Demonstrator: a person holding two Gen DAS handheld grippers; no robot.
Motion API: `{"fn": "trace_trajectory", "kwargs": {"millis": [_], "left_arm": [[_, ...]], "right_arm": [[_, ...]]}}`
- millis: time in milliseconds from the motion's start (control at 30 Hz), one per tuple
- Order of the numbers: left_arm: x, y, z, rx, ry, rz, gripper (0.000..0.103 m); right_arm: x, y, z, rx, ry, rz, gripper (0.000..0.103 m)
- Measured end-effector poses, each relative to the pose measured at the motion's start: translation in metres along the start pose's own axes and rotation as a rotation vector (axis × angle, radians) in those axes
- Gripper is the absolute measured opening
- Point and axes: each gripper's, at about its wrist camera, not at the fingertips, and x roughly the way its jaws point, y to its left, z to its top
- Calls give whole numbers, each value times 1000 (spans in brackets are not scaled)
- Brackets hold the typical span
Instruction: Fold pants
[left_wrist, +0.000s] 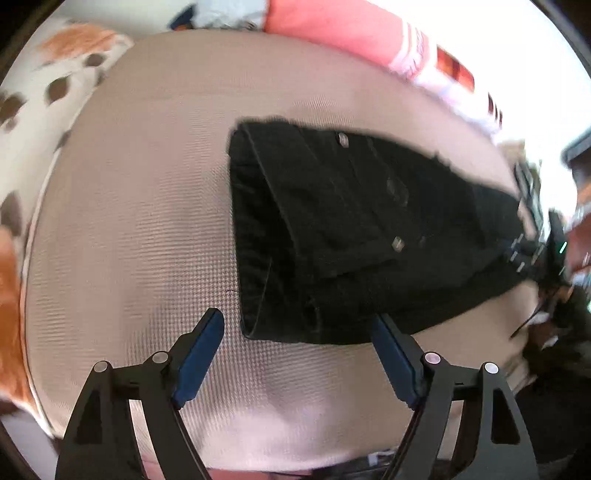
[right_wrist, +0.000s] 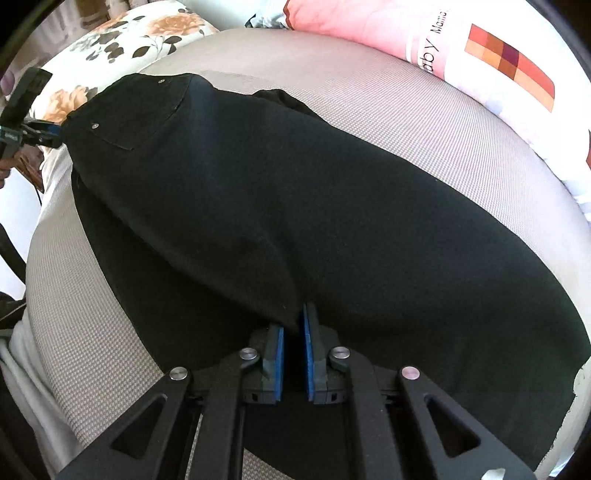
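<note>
Left wrist view shows the left gripper (left_wrist: 297, 354) with its jaws spread wide and nothing between the blue pads (left_wrist: 199, 360); the waistband end of the black pants (left_wrist: 332, 236) lies just ahead of the fingertips and slightly toward the right finger, whose tip sits at the near edge of the cloth. Riveted pocket corners are visible on that end, and the garment runs away from this claw toward the far right, where the other tool appears small and blurred.

Right wrist view shows the right gripper (right_wrist: 293, 325) pressed together on a raised fold of the black pants (right_wrist: 295, 206), the cloth pinched between its blue pads (right_wrist: 308, 350) and tenting up from the grip. From this claw the fabric spreads forward and to both sides over the beige mesh cushion (right_wrist: 424, 122), with the pocketed waistband at the far left, near where the left gripper can be seen at the frame edge. A pink pillow (right_wrist: 351, 22) and a floral cushion (right_wrist: 122, 40) lie beyond the pants.

Judging from how things lie, the legs seem already laid one over the other lengthwise, so the first fold looks done. What appears left is bringing the pinched leg end toward the waistband, then flattening the stack. Whether one or both layers are caught in the pinch cannot be told
</note>
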Motion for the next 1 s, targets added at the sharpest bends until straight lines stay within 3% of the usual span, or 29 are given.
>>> {"fn": "trace_trajectory", "kwargs": {"millis": [67, 167, 233, 333, 567, 733, 767, 867, 1000], "left_arm": [[-17, 1, -1, -65, -49, -13, 80], [-33, 10, -7, -259, -88, -132, 80], [-32, 12, -15, -411, -78, -214, 80], [-15, 5, -25, -559, -34, -258, 72], [34, 10, -36, -809, 26, -248, 65], [43, 18, -30, -848, -20, -219, 51], [43, 18, -28, -844, -23, -213, 39], [41, 11, -18, -796, -40, -174, 19], [14, 6, 10, -673, -101, -178, 16]], "right_arm": [[2, -5, 2, 5, -7, 6, 9], [2, -4, 2, 6, -13, 14, 9], [2, -5, 4, 3, -16, 18, 9], [3, -5, 5, -1, -21, 21, 9], [2, -4, 4, -3, -39, 31, 9], [0, -4, 2, 13, -53, 36, 9], [0, -5, 2, 17, -55, 38, 9], [-5, -10, 2, 38, -75, 35, 8], [-27, -12, 7, 56, -128, 12, 7]]}}
